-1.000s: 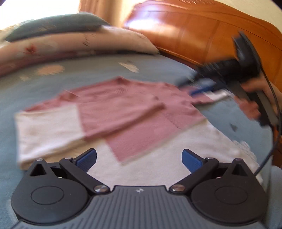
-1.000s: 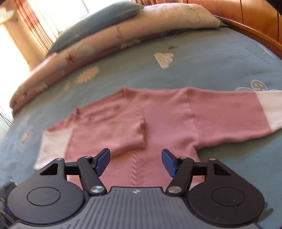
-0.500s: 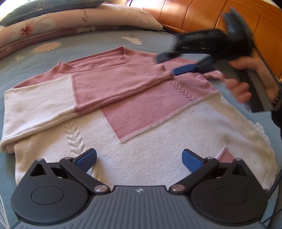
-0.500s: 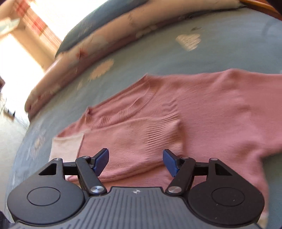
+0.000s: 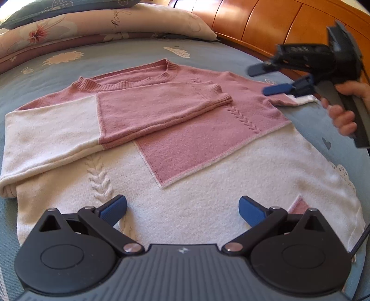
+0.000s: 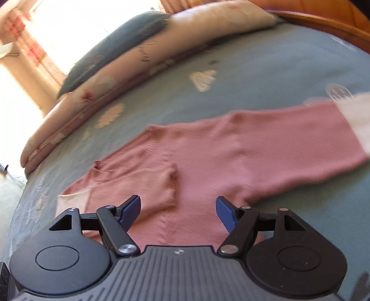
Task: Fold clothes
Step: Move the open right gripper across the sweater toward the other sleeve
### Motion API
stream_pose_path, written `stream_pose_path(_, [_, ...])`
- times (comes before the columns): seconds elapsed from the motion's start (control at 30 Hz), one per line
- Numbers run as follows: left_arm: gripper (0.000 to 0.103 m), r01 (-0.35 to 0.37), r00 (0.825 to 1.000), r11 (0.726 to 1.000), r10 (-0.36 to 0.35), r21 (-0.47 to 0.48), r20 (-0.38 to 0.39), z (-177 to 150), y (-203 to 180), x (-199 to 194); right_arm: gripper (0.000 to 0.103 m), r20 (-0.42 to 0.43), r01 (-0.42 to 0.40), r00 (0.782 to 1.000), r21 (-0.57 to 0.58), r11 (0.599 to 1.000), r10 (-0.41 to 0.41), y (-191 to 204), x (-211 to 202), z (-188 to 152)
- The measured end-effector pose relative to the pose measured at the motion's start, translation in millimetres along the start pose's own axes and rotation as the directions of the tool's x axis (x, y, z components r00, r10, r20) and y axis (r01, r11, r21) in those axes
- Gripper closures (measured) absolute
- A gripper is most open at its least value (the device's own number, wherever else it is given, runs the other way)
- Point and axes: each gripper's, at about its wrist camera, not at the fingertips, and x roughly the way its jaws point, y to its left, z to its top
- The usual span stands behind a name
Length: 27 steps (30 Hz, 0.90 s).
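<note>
The pink-and-white sweater [image 5: 185, 143] lies flat mid-frame on the blue bedspread [image 5: 120, 53]. Left gripper [image 5: 182, 208] gapes empty; right gripper [image 5: 266, 79] — now upper right, off the sleeve cuff — is opening, empty.

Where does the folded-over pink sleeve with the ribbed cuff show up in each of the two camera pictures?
Left wrist view: the folded sleeve lies centre-left across the sweater's chest, cuff pointing right.
Right wrist view: the folded sleeve sits lower left, just above the gripper.
Shared landmark: the floral pillow behind.

One sweater [image 5: 185, 143], two pillows [image 5: 111, 25] — two grippers [image 5: 182, 211].
</note>
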Motion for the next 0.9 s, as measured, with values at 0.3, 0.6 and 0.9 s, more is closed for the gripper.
stream_pose_path(0.3, [0.001, -0.003, 1.0, 1.0, 0.003, 0.002, 0.017, 0.0, 0.7, 1.4, 0.026, -0.056, 0.053, 0.997, 0.018, 0.998, -0.052, -16.8, 16.0, -24.8])
stream_pose_path(0.6, [0.001, -0.035, 0.998, 0.999, 0.033, 0.031, 0.054, 4.0, -10.9, -7.8, 0.025, -0.055, 0.057, 0.997, 0.048, 0.997, -0.054, -29.7, -14.3, -42.4])
stream_pose_path(0.9, [0.001, 0.048, 0.996, 0.998, -0.05, 0.027, 0.078, 7.9, -23.0, -17.2, 0.025, -0.052, 0.024, 0.998, 0.09, 0.996, -0.019, -28.4, -35.9, -56.1])
